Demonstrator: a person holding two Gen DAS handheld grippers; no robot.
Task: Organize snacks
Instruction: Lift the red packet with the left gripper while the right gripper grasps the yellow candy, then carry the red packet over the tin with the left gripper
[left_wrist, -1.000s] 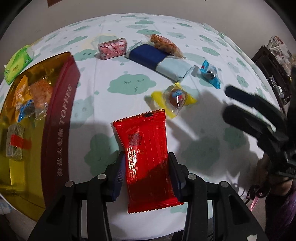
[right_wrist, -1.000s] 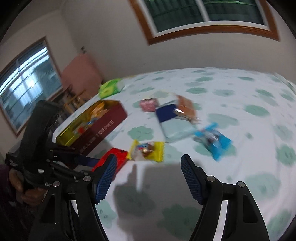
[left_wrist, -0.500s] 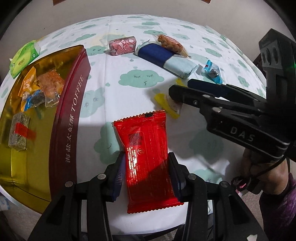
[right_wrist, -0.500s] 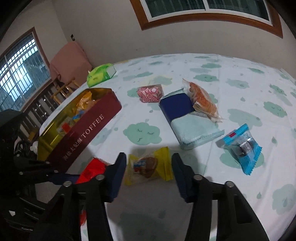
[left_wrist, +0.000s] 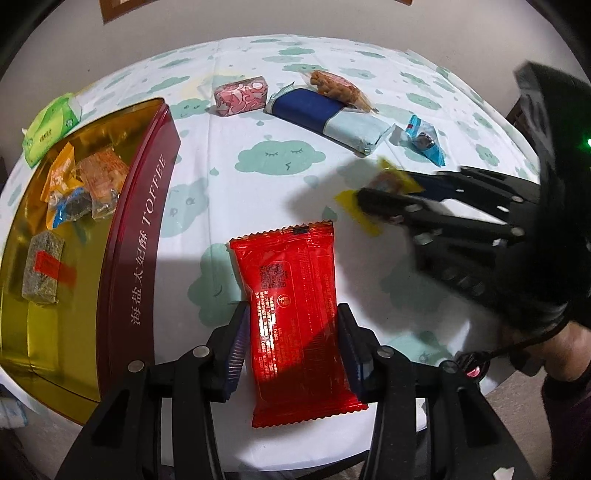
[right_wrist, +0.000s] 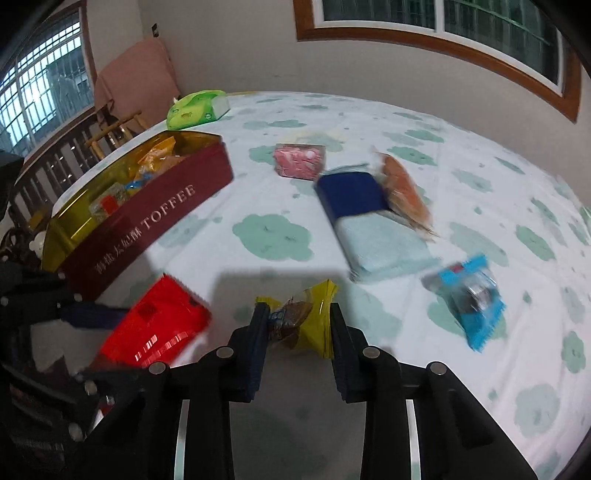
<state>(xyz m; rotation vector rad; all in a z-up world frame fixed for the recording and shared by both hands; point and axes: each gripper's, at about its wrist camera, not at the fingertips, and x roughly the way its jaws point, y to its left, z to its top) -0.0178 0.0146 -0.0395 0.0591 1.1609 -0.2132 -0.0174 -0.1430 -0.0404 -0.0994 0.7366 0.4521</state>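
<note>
At the 9 o'clock side of the left wrist view, the open toffee tin (left_wrist: 142, 236) sits on the cloud-print bench (left_wrist: 266, 206) with several wrapped snacks inside, and a green tissue pack (left_wrist: 50, 127) lies beyond it near 10 o'clock. The left tool (left_wrist: 293, 345) is at 6 o'clock, its two fingers pressed against the long sides of the red packet (left_wrist: 295, 321), gripping it; the packet runs from between the fingers up toward 12 o'clock and its near end sticks out toward the camera. Past it, toward 12 o'clock, lie a pink packet (left_wrist: 241, 95), a blue-and-pale pouch (left_wrist: 325, 116) with an orange snack bag (left_wrist: 341, 88) leaning on it, and at 2 o'clock a blue candy (left_wrist: 424, 138). At 3 o'clock the right tool (left_wrist: 380, 197) reaches in from the side, closed on the yellow candy (left_wrist: 356, 205). In the right wrist view, that candy (right_wrist: 301, 319) sits squeezed between the two fingers at 6 o'clock, its twisted ends bunched up, with the red packet at 8 o'clock and the tin at 10 o'clock.
</note>
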